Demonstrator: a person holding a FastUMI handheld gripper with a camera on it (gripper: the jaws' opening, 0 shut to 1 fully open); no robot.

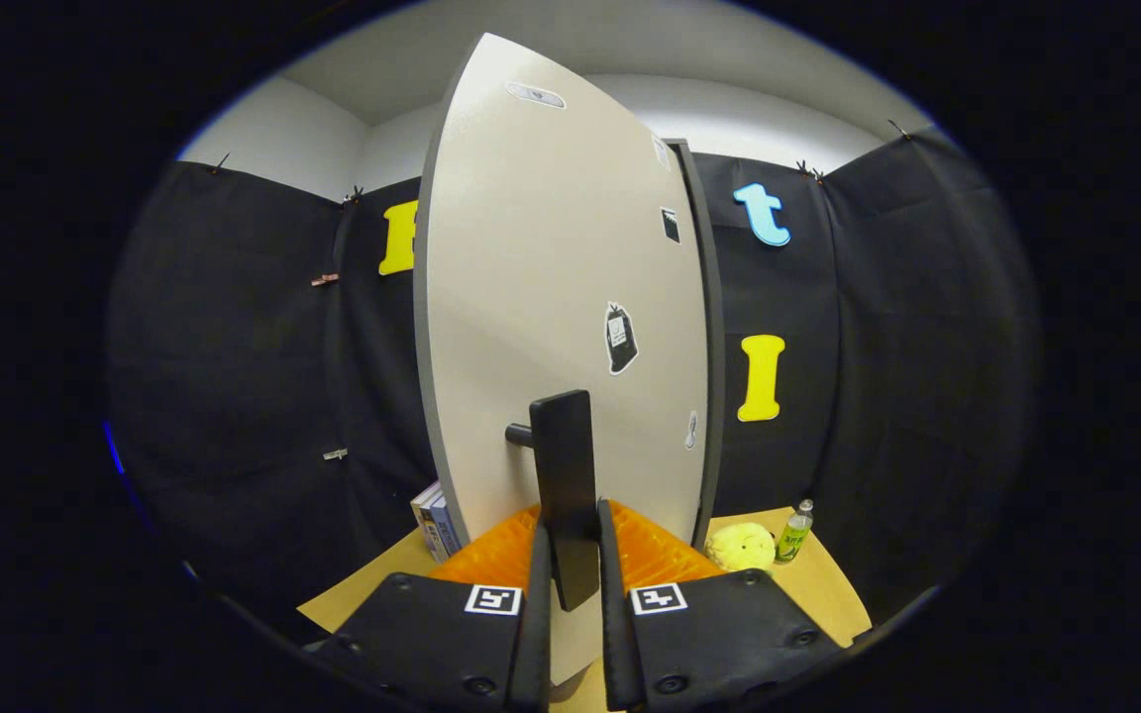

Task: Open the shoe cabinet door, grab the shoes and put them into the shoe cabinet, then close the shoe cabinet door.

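Note:
The shoe cabinet door (551,297), a pale flat panel with a few stickers, stands right in front of me, swung at an angle with its dark edge toward the left. A dark upright bar handle (563,465) sticks out from it on a short stem. My gripper (569,540) is shut on that handle, both fingers (539,594) pressing its lower part from either side. The cabinet's dark side edge (711,347) shows just right of the door. No shoes are visible.
Right of the cabinet, on the wooden tabletop (828,594), lie a yellow plush object (741,547) and a small green bottle (794,533). Some books (437,520) stand at the cabinet's left foot. Black cloth walls close in all around.

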